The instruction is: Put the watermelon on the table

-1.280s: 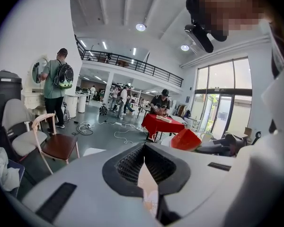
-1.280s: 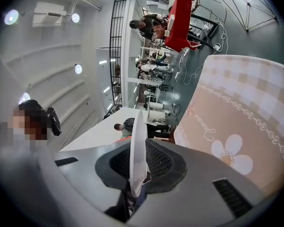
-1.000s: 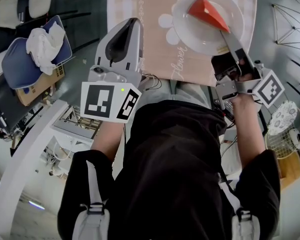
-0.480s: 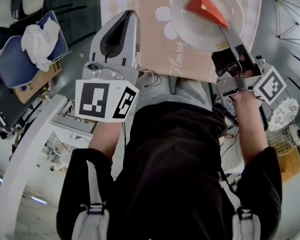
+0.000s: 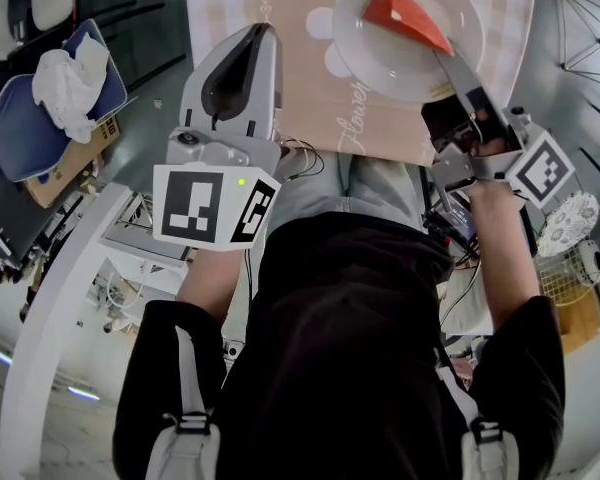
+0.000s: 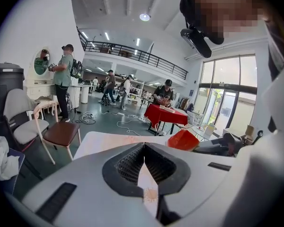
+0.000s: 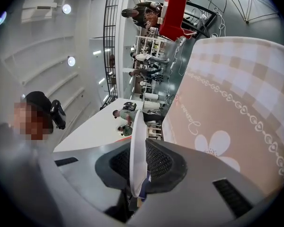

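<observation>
Down on my left a crumpled white cloth lies on a blue padded cushion, with a brown cardboard box just beside it. On my right stands a thin wire frame, and nearer me a white wire basket (what it holds I cannot make out). Across the hall, a brown-seated chair stands well apart from a red-clothed table.

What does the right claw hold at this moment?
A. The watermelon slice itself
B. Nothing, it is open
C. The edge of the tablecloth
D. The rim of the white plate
D: in the right gripper view, the rim of the plate stands clamped in the right claw, while the watermelon lies on the plate, untouched by the claw.
</observation>
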